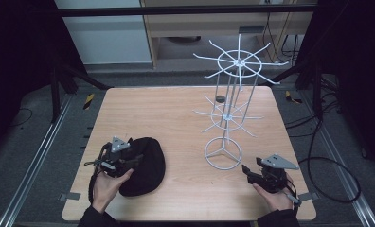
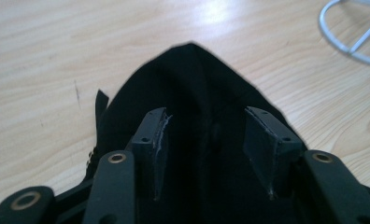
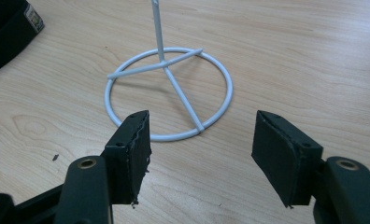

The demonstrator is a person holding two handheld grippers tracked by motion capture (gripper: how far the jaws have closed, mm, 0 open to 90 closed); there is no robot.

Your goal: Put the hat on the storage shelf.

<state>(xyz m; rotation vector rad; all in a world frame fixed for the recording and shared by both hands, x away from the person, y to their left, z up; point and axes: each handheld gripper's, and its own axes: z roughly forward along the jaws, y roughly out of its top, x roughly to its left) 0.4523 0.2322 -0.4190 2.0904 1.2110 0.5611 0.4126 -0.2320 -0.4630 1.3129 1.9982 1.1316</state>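
Black cap (image 1: 145,165) lies at table's (image 1: 176,118) near-left — left gripper (image 2: 206,140) over it, jaws apart, not pinching. Right gripper (image 3: 202,149) spread wide, empty — facing white wire rack (image 3: 169,88) base.

My high camera looks forward and down over the whole worktop (image 1: 176,118). The left claw's camera sits close over the black cap (image 2: 192,93); the right claw's camera hangs low before the white wire rack (image 3: 169,93). All three share the rack's ring base and the cap.
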